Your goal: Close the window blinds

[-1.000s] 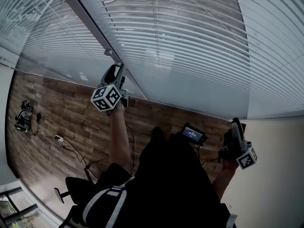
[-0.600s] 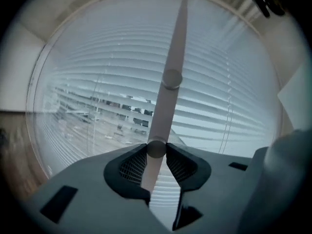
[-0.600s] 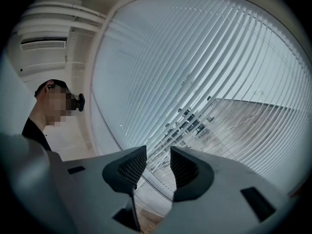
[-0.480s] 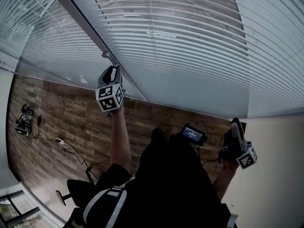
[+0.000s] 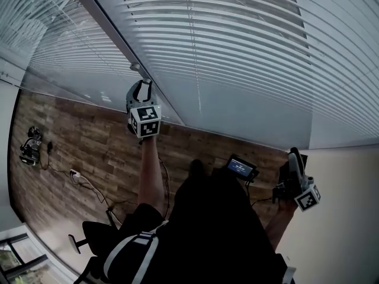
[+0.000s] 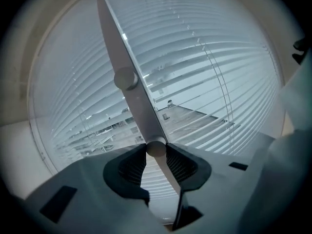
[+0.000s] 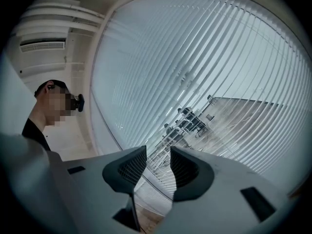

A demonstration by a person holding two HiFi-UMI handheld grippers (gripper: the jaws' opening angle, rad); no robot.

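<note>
Two blind panels fill the window, right panel [image 5: 249,52] and left panel [image 5: 53,46], one on each side of the mullion [image 5: 112,28]. The slats are tilted but not shut: both gripper views show outdoor ground through the gaps, so the task looks part done.

One mullion, a pale bar that runs diagonally. It carries the controls, which is why the work happens there and not on the slats.

Two grippers.
- The left gripper [image 5: 140,87] is raised to the mullion on an outstretched arm. Its jaws have just been closing, and both pads now press on a round knob [image 6: 156,147] on the mullion face. It is probably the tilt control, and the pinch lets a wrist roll turn it.
- The right gripper [image 7: 158,165] is held low, well away from the mullion, near the beige wall. Its jaws are apart with nothing between them, only slats far behind. It looks parked because one hand is enough for a knob.

Two knobs on the mullion: the gripped one, and a second knob [image 6: 126,78] further up the bar, untouched. I can't tell which panel each knob drives.

The next move likely calls for more roll on the held knob until the gaps close. The risk is the pads slipping on the small round shape.
</note>
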